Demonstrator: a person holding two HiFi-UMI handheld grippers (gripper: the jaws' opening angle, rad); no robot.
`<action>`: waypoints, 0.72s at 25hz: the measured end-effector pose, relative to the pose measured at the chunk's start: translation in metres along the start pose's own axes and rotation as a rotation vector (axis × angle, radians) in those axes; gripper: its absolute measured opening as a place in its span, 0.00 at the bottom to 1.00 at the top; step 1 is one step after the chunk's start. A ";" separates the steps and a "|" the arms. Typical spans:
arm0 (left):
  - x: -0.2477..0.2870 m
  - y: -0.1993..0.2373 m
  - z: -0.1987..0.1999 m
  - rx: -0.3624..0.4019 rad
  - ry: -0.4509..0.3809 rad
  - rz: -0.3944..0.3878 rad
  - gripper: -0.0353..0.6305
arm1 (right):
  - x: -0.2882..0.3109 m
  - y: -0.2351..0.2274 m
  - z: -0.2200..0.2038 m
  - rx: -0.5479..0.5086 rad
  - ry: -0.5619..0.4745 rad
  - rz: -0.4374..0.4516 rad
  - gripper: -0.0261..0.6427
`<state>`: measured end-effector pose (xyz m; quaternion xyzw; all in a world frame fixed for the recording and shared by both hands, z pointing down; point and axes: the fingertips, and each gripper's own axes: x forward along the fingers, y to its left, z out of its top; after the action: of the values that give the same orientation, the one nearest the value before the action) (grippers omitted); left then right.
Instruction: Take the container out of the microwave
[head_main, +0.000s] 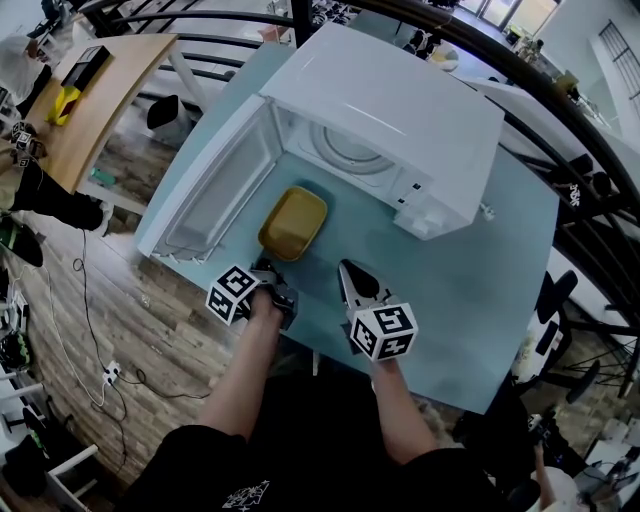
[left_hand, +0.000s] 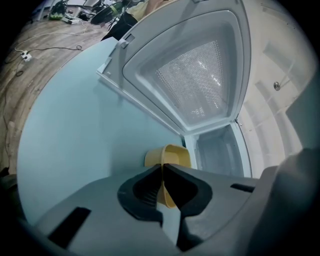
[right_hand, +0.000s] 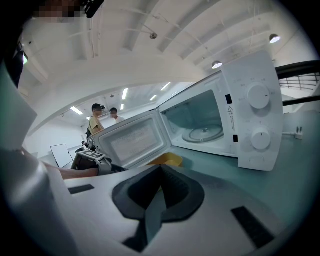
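The yellow container sits on the teal table just in front of the open white microwave. My left gripper reaches its near corner. In the left gripper view the jaws are closed together over the container's near rim, with yellow showing through the gap behind the tips. My right gripper is over the table to the container's right, apart from it. In the right gripper view its jaws are shut with nothing between them. The container peeks out beyond them.
The microwave door hangs wide open to the left, close to the table's left edge. A glass turntable lies inside the cavity. The table's front edge is at my forearms. Wooden floor, cables and another table lie to the left. People stand far off.
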<state>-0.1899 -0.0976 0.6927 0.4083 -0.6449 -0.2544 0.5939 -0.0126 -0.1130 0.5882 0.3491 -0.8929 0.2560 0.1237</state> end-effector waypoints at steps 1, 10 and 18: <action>0.000 0.001 0.000 0.000 0.001 0.003 0.09 | 0.000 -0.001 0.000 0.001 0.000 -0.001 0.05; 0.002 0.005 -0.004 0.001 0.010 0.018 0.09 | -0.001 -0.006 0.001 0.004 -0.004 -0.003 0.05; 0.001 0.003 -0.006 0.010 0.016 0.000 0.13 | -0.002 -0.007 0.003 0.002 -0.006 -0.001 0.05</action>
<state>-0.1849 -0.0958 0.6969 0.4135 -0.6413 -0.2480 0.5969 -0.0062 -0.1178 0.5872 0.3506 -0.8928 0.2559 0.1209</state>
